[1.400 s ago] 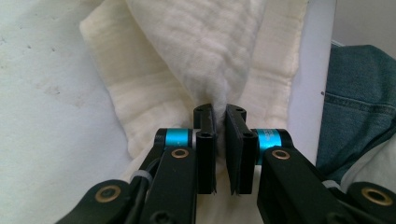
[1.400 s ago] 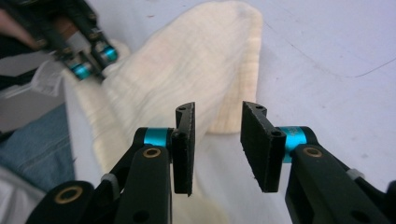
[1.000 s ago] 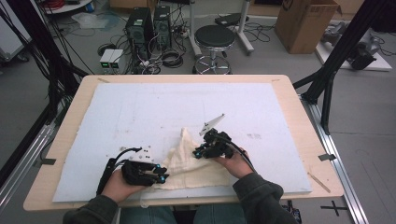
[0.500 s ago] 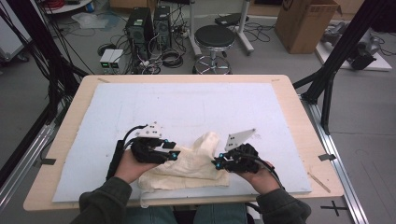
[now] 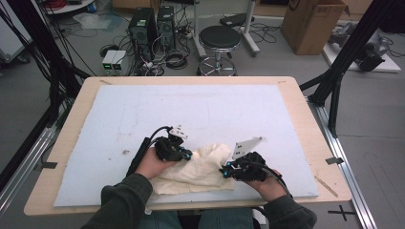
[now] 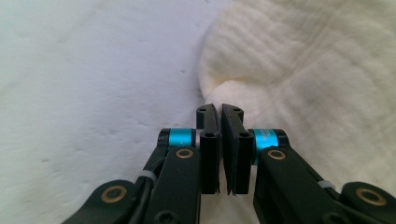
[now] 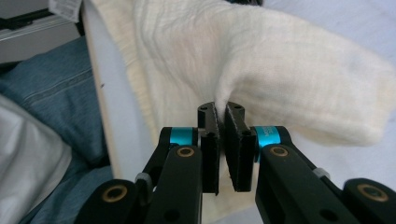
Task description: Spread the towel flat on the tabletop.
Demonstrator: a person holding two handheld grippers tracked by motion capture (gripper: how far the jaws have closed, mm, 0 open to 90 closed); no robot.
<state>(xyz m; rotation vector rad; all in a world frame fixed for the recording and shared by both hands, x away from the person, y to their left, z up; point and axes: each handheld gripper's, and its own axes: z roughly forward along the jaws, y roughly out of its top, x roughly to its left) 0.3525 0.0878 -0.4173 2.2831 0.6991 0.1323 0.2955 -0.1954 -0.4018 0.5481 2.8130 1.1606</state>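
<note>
Both grippers pinch the crumpled cream muslin cloth (image 5: pixel 198 167) lying at the near edge of the pale blue foam mat (image 5: pixel 200 109) that covers the wooden table (image 5: pixel 310 109). Left gripper (image 5: pixel 188 155), jaws pressed together, holds the cloth's left end; in the left gripper view a small fold sits at its tips. Right gripper (image 5: pixel 224 171), also pressed together, clamps a raised ridge at the cloth's right end. Half a second ago the hands were slightly wider apart; a second ago only the right gripper was on the cloth. With both ends now held, spreading or lifting the cloth looks like the next step.
</note>
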